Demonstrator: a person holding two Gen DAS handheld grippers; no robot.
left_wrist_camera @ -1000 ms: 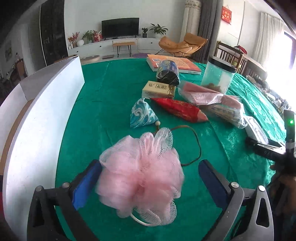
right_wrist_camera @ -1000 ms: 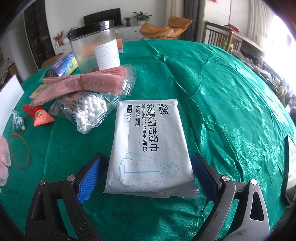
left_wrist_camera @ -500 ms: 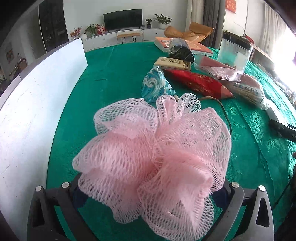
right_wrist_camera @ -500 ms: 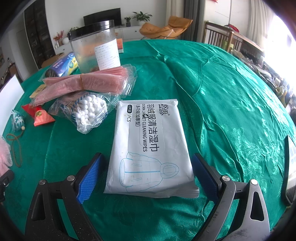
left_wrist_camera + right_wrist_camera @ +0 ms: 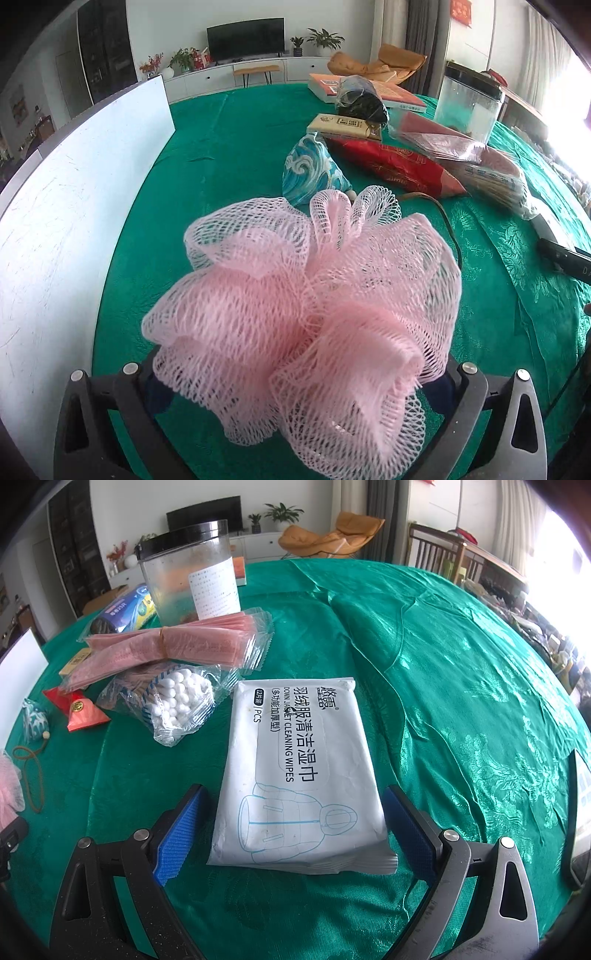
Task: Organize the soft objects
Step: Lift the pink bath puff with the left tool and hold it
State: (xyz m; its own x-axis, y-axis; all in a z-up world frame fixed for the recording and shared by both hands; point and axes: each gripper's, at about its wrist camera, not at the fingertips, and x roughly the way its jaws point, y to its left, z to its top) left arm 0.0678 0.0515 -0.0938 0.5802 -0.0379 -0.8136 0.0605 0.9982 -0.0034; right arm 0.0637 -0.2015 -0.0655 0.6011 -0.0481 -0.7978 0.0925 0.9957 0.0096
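A pink mesh bath puff [image 5: 306, 317] fills the lower middle of the left wrist view and sits deep between my left gripper's [image 5: 301, 387] two fingers, hiding their pads; the jaws stand wide apart and I cannot tell whether they press it. Its edge shows at the far left of the right wrist view [image 5: 9, 790]. My right gripper [image 5: 295, 829] is open, its blue pads on either side of a white pack of cleaning wipes [image 5: 299, 771] lying flat on the green tablecloth [image 5: 443, 664], not touching it.
A white board [image 5: 70, 229] stands along the left. Beyond the puff lie a blue patterned sachet [image 5: 314, 173] with a brown cord, a red sachet [image 5: 395, 166], pink packets [image 5: 166, 646], cotton swabs [image 5: 173, 701], a clear jar [image 5: 192, 572], a box and books.
The left gripper has moved forward around the pink puff, which went from ahead of the fingertips to deep between the fingers and looks lifted. The right gripper has not moved.
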